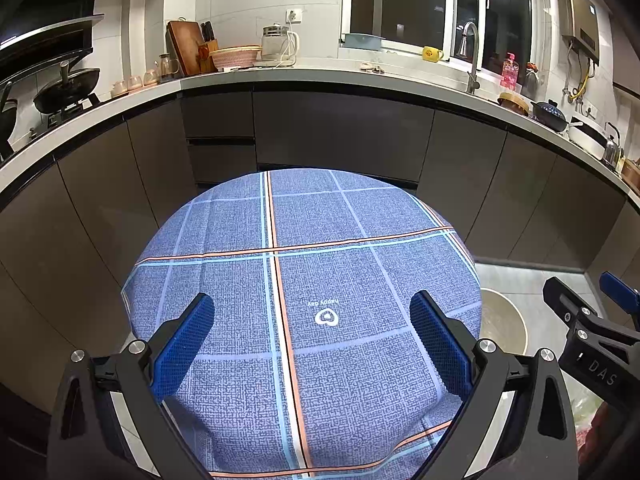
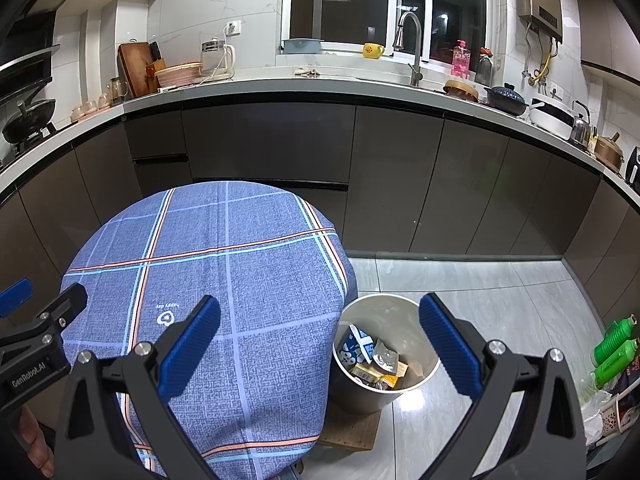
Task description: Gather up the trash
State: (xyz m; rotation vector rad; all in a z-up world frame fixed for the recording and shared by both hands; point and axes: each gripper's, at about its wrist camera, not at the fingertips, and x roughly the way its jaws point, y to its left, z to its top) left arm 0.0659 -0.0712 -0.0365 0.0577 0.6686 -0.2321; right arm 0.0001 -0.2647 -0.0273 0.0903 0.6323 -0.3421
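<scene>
A round table under a blue plaid cloth fills the middle of both views, with no loose item on it. To its right on the floor stands a white waste bin holding a blue-and-white carton, a silver pouch and several wrappers. My left gripper hovers open over the tabletop with nothing between its blue pads. My right gripper is open too, its span reaching from the table's right edge to over the bin. Each gripper shows at the edge of the other's view.
Dark cabinets under a white counter curve behind the table. The counter carries a kettle, cutting board, faucet, pots and a wok. Green bottles and bags sit on the tiled floor at far right. A wooden board lies under the bin.
</scene>
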